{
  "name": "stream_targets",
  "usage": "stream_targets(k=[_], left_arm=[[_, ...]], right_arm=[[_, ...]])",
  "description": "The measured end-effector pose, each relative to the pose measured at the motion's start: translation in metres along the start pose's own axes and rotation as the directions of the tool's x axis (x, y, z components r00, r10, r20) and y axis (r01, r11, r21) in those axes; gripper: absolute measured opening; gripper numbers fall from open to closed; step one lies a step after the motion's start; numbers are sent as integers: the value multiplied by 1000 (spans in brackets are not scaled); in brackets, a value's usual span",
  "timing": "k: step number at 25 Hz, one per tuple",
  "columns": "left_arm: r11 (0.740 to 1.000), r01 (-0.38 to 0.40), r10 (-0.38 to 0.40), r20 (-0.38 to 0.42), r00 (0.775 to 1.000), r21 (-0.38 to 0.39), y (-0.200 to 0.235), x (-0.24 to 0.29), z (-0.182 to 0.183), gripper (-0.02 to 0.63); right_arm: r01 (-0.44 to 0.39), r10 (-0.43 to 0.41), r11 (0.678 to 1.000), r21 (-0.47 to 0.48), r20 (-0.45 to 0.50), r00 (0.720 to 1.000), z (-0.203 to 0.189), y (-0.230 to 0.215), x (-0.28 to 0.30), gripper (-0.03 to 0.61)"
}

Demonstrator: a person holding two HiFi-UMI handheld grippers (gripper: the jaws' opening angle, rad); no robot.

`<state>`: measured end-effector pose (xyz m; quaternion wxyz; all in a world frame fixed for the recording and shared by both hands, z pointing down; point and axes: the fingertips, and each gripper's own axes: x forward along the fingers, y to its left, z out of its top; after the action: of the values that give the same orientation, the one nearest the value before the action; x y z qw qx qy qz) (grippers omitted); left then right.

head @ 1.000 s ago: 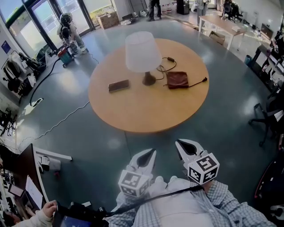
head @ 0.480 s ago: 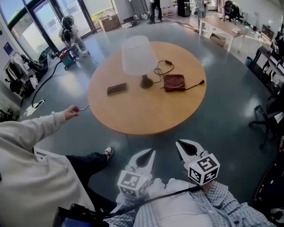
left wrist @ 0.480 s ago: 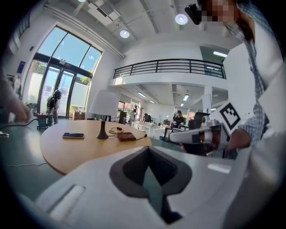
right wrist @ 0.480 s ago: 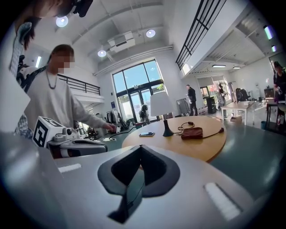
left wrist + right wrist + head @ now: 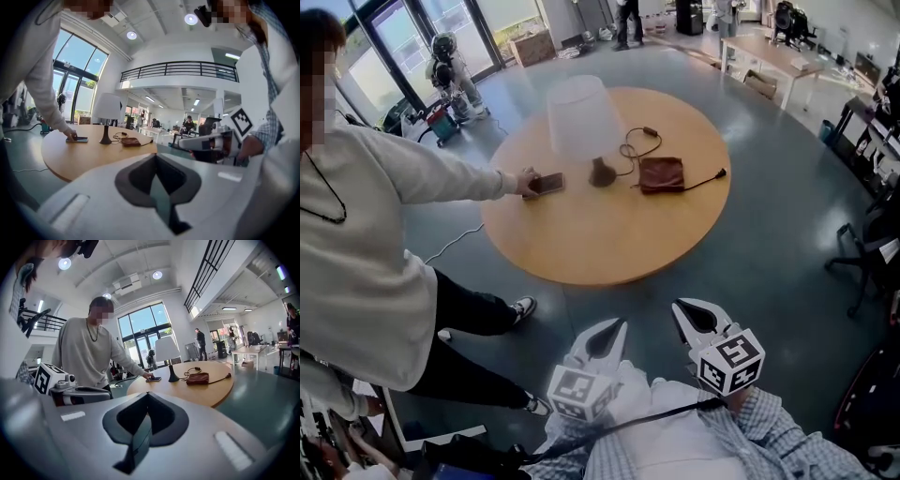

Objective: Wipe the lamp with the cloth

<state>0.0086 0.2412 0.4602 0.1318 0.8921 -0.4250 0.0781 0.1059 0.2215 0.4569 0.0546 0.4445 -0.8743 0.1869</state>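
The left gripper (image 5: 156, 158) has its jaws together with nothing between them. Beyond it, a lamp (image 5: 107, 112) stands on a round table (image 5: 84, 161). Just right of the lamp lies a brown cloth (image 5: 131, 141). Left of the lamp, a person's hand (image 5: 71, 135) rests on a phone (image 5: 78, 139).

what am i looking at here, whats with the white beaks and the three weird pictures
No robot: a person holds a two-jaw gripper in each hand, the left gripper and right gripper. Both are shut and empty. The head view comes from a camera on that person's head, looking down; the other two come from cameras riding on each gripper. Ahead stands a round table with a lamp, a brown cloth, a cable and a phone, which another person's hand touches.
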Motion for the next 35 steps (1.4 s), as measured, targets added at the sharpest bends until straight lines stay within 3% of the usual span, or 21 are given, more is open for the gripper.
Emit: stream_targets(k=[9, 18, 23, 31, 35], left_arm=[[1000, 2, -2, 16, 1000, -18, 25, 23, 12, -2], [999, 11, -10, 16, 1000, -37, 103, 72, 32, -2], [994, 30, -30, 2, 1000, -103, 145, 99, 44, -2], [990, 45, -50, -37, 998, -130, 194, 122, 39, -2], [972, 70, -77, -24, 997, -222, 199, 139, 46, -2]], right_arm=[[26, -26, 1000, 12, -8, 1000, 5, -20, 22, 3], [32, -33, 999, -25, -23, 999, 41, -44, 103, 3], [48, -49, 998, -30, -35, 998, 57, -63, 153, 3], [83, -84, 996, -22, -69, 994, 68, -81, 204, 3], [83, -83, 997, -6, -102, 991, 64, -88, 215, 3]])
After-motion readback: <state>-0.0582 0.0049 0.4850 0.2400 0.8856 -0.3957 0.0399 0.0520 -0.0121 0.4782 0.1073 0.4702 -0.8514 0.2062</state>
